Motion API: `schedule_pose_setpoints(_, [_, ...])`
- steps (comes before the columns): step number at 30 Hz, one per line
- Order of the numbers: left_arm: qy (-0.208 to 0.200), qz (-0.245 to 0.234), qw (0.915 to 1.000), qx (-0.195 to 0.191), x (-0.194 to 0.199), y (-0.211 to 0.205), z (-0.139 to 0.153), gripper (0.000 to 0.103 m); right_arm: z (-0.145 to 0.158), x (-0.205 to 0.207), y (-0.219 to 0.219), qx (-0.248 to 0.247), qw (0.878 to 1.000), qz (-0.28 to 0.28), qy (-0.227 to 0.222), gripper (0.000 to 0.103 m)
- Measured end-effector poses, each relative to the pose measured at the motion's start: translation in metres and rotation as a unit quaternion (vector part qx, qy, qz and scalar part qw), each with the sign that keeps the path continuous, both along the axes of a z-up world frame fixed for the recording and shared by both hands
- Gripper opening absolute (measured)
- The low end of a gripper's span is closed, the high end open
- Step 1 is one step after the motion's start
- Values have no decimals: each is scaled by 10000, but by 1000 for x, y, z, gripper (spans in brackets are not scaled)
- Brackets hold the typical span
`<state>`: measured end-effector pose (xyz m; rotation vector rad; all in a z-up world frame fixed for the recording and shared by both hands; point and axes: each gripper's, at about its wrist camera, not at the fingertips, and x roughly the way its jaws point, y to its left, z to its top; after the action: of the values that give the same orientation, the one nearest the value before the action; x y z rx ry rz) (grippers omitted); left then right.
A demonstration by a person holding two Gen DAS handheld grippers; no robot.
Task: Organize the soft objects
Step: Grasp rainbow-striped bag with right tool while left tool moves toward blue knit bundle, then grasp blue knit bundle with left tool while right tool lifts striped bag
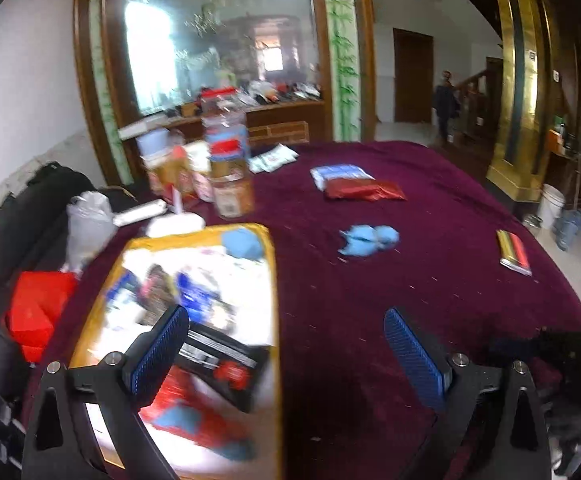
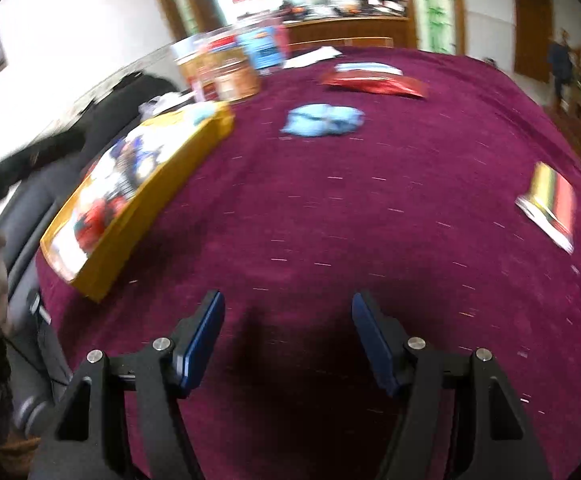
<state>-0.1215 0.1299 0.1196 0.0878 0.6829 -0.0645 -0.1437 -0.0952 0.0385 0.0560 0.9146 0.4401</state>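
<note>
A light blue soft bundle (image 1: 368, 240) lies crumpled on the dark red tablecloth (image 1: 430, 288), ahead of the left gripper (image 1: 286, 354) and a little to its right, well apart from its fingertips. From the right gripper (image 2: 288, 338) the same bundle (image 2: 322, 120) lies straight ahead, far up the cloth. Both views are blurred, so what the bundle is made of cannot be told.

The left gripper has its jaws spread wide with nothing between them. Its left finger (image 1: 158, 354) hangs over a yellow box (image 1: 274, 280) that sits ahead and to the left; inside the box lie more blue soft pieces (image 1: 242, 242), a red packet and a black packet among blurred items. The right gripper is also spread and empty, low over bare cloth, with the yellow box (image 2: 138, 216) off to its left.

Beyond the bundle lies a red foil packet (image 1: 364, 191) touching a blue and white packet (image 1: 340, 172) behind it. Far to the right of both grippers a striped flat packet (image 1: 515, 252) lies near the table edge. Ahead and left of the left gripper, past the box, stand a clear jar (image 1: 230, 168) and other blurred containers.
</note>
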Motion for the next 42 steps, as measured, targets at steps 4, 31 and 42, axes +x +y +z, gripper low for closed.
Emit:
schedule_pose_setpoints(4, [425,-191,9987,-201,7,-18,-21,100,-3,9,-57,192,9975,-669,108,66])
schedule_pose_setpoints(31, [1815,-728,9800,-382,27,-67,-106,102,-21,144,-177,364,9430,-3255,587,84])
schedule_pose_setpoints(42, [1936,-831,9776,-4,33,-75,-109,102,-26,159,-157,-292,9430,-3308,236,85])
